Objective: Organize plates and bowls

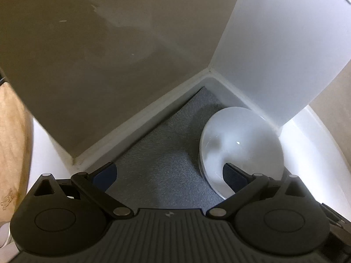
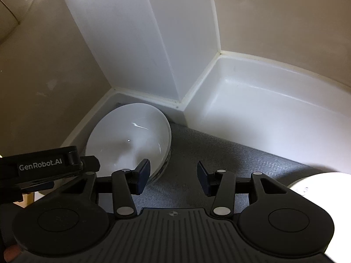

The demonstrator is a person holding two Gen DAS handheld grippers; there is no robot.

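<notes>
At the bottom of both views the left gripper (image 1: 169, 173) and right gripper (image 2: 173, 176) stand spread and empty, so a stacking step looks finished and another dish needs fetching, while the glossy white nested bowls (image 2: 129, 140) sit mid-left on the grey liner (image 2: 219, 153), tucked against the white corner post (image 2: 149, 43).

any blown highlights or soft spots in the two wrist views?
Left wrist: the stacked bowls look hazy and soft, with one small specular dot; the white surface at right is nearly washed out; the mat keeps its weave texture. Right wrist: the white dish at the lower right edge is fully clipped; the bowls are sharper, with a glare streak; fisheye bends the wall edges in both.
</notes>
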